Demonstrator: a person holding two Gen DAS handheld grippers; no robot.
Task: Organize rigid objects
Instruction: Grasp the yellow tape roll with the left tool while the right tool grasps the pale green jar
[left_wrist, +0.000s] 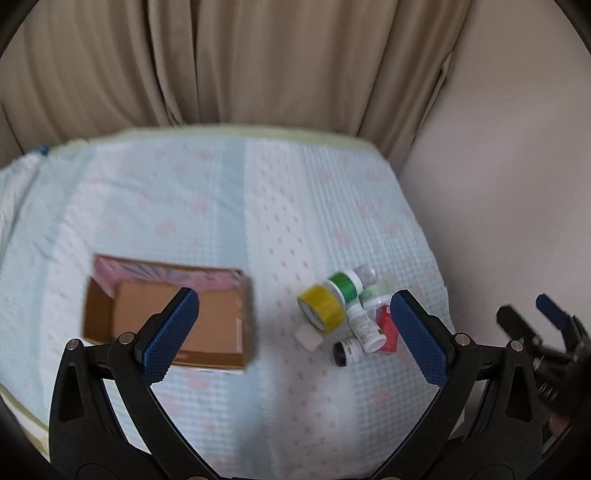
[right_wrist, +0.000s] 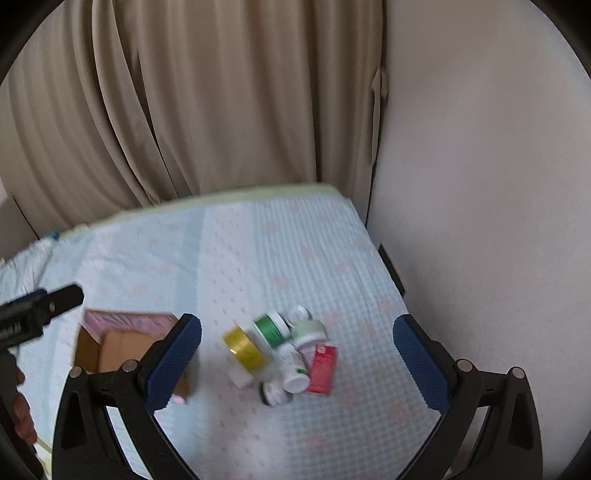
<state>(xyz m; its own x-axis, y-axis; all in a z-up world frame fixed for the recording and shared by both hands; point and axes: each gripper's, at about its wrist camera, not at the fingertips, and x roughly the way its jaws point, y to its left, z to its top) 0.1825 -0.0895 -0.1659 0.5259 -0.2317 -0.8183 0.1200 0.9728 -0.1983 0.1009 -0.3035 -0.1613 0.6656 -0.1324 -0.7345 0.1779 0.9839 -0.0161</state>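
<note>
An open cardboard box (left_wrist: 207, 325) with a pink printed rim lies on the bed, empty; it also shows in the right wrist view (right_wrist: 118, 347). To its right is a pile of small items: a yellow tape roll (left_wrist: 320, 309) (right_wrist: 246, 350), a green tape roll (left_wrist: 345, 286) (right_wrist: 271, 328), a white bottle (left_wrist: 364, 326) (right_wrist: 293, 371), a red packet (left_wrist: 386, 326) (right_wrist: 323, 369), a small black-capped jar (left_wrist: 345, 352) (right_wrist: 275, 393). My left gripper (left_wrist: 291, 332) is open and empty above the bed. My right gripper (right_wrist: 297, 358) is open and empty above the pile; it also shows at the left wrist view's right edge (left_wrist: 546, 325).
The bed has a light blue quilted cover (left_wrist: 258, 206) with pink marks. Beige curtains (left_wrist: 221, 62) hang behind it and a plain wall (left_wrist: 517, 184) stands close on the right. The bed's far edge and right edge are near the pile.
</note>
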